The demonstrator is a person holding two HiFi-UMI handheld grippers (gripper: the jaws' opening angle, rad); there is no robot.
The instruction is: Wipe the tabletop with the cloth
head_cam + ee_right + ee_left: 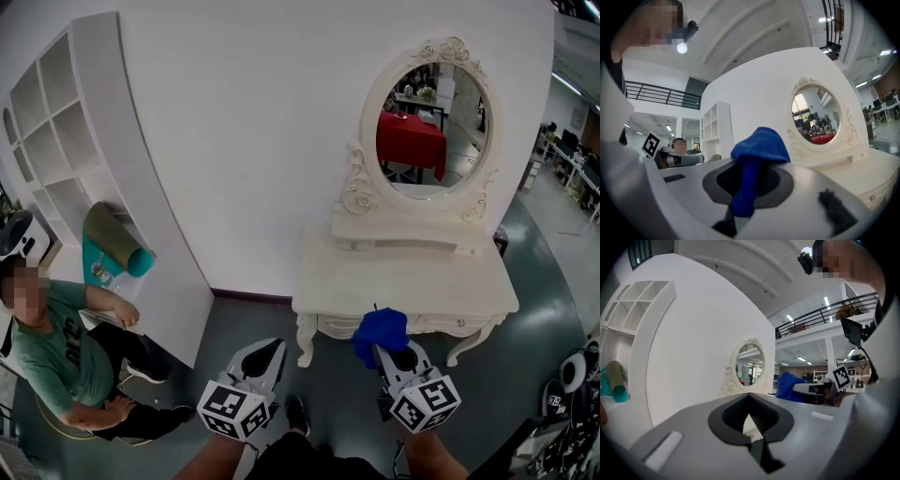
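A white dressing table [403, 281] with a bare top stands at centre right of the head view. My right gripper [380, 349] is shut on a blue cloth [380, 330], held just in front of the table's front edge. In the right gripper view the cloth [759, 145] bunches over the jaw tips and hangs down between them, hiding the right gripper [749, 176] pads. My left gripper [275, 349] hovers over the floor left of the table with its jaws together and nothing in them. The left gripper [749, 401] shows the same in its own view, with the cloth [787, 385] to its right.
An oval mirror [433, 122] in a carved frame rises from the table's back. A tall white shelf unit [112, 141] stands at left, holding a teal rolled mat [117, 239]. A person [56, 347] sits on the floor beside it. Office clutter lies at the right edge.
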